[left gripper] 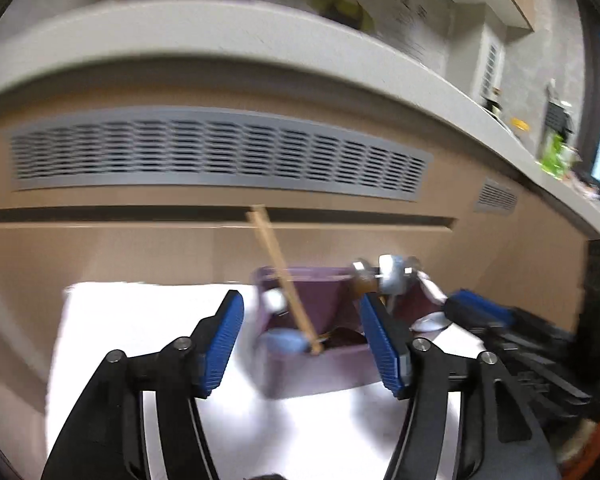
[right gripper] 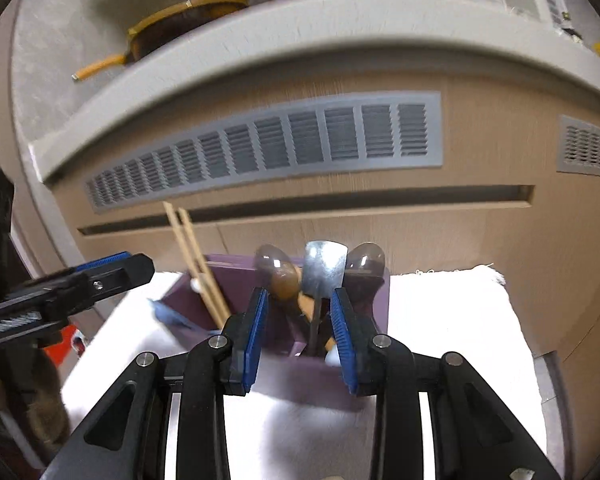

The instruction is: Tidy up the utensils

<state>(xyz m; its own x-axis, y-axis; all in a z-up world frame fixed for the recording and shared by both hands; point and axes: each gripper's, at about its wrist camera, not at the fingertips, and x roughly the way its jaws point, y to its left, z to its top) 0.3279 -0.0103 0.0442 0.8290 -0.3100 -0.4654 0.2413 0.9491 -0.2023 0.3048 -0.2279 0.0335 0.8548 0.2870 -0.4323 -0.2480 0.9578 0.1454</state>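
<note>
A purple utensil holder stands on a white cloth. Wooden chopsticks lean out of one compartment. Spoons and a metal spatula stand in another; they also show in the left wrist view. My left gripper is open and empty, just in front of the holder. My right gripper is open around the spatula's handle without closing on it. The right gripper's finger shows in the left view, the left gripper's finger in the right view.
A tan cabinet front with grey vent grilles rises behind the cloth. A grey counter edge runs above it with a yellow-rimmed pan on top. A red object lies at the left.
</note>
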